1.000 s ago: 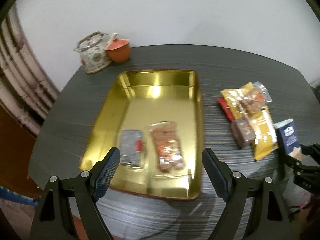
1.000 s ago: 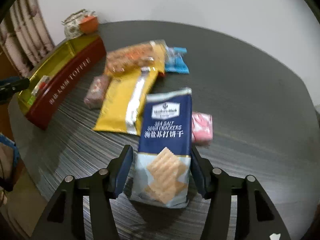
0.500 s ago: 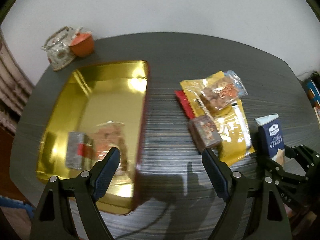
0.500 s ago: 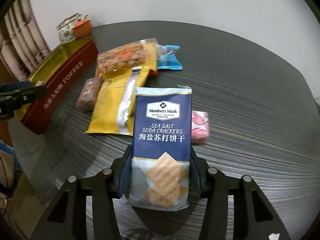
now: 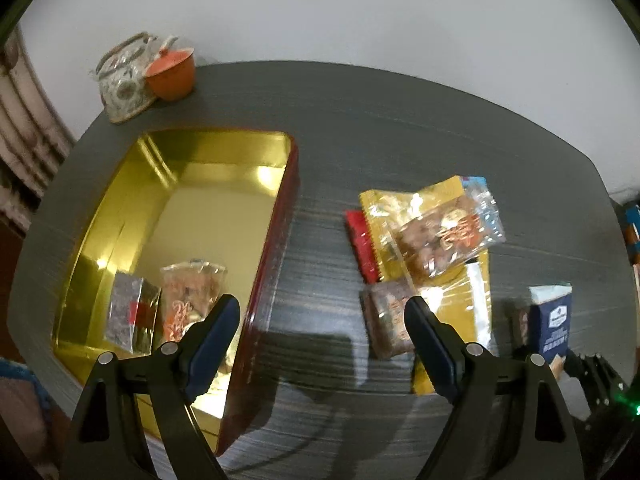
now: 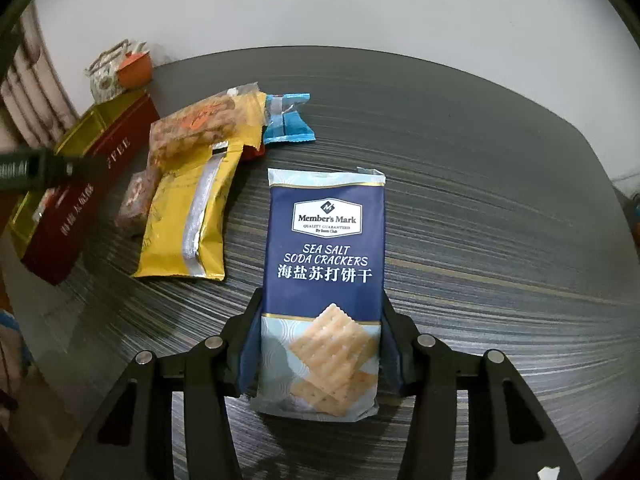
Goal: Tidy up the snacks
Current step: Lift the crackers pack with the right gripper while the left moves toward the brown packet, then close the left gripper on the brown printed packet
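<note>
Right tool point(image 6: 320, 344) is clamped on the lower half of a blue packet of sea salt soda crackers point(image 6: 325, 264), one finger pressed to each side, the packet lying lengthwise along the fingers above the dark striped surface point(image 6: 480, 208). Left tool point(image 5: 320, 340) hangs with its fingers spread wide and holding nothing, above the surface between a gold tin point(image 5: 192, 200) with red outer walls and a heap of snacks. Inside the tin lie a silver packet point(image 5: 128, 312) and a clear packet of brown biscuits point(image 5: 188, 296), side by side. The heap holds a yellow pouch point(image 6: 188, 220), a clear bag of nuts point(image 5: 444, 236), a small brown bar point(image 5: 388, 320), a red packet point(image 5: 362, 244) and a light blue packet point(image 6: 286, 120). A teapot point(image 5: 124, 80) and an orange cup point(image 5: 170, 76) stand at the far edge.
</note>
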A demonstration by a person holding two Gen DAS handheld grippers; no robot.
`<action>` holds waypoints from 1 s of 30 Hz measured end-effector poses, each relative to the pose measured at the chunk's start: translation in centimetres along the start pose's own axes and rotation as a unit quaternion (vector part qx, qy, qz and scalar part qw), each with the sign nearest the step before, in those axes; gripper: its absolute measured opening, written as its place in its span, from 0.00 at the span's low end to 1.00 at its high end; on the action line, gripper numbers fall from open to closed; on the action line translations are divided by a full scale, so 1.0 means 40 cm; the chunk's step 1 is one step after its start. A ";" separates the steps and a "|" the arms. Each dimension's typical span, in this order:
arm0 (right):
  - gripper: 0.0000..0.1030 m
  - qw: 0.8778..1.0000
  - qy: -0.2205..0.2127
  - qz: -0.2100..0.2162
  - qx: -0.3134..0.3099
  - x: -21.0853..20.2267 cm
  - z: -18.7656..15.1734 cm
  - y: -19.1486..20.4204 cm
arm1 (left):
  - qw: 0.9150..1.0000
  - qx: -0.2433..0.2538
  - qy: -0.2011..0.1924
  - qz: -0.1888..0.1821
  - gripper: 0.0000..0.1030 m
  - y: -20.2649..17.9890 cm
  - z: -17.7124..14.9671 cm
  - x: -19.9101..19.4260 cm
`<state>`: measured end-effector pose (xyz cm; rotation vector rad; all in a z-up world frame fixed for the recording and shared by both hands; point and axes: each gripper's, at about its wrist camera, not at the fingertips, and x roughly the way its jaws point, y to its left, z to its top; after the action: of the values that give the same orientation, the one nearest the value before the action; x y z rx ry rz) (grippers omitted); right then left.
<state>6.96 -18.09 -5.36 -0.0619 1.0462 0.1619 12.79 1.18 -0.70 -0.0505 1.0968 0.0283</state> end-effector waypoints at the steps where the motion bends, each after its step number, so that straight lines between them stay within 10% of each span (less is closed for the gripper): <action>1: 0.46 1.000 0.000 0.000 0.000 0.000 0.000 0.000 | 1.000 0.004 -0.001 -0.001 0.82 -0.008 0.002 -0.004; 10: 0.46 1.000 0.000 0.003 -0.004 0.001 0.000 -0.003 | 0.999 -0.009 0.041 -0.022 0.60 -0.051 0.014 0.047; 24: 0.47 1.000 -0.001 0.003 -0.007 -0.001 -0.001 -0.002 | 0.997 -0.026 0.074 -0.018 0.59 -0.057 0.023 0.125; 30: 0.48 1.000 -0.002 0.003 -0.006 0.000 -0.003 -0.001 | 0.997 -0.019 0.075 -0.020 0.43 -0.048 0.010 0.115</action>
<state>6.87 -18.14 -5.40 -0.0695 1.0415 0.1747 15.33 -0.74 -4.59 -0.1096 1.2448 0.0101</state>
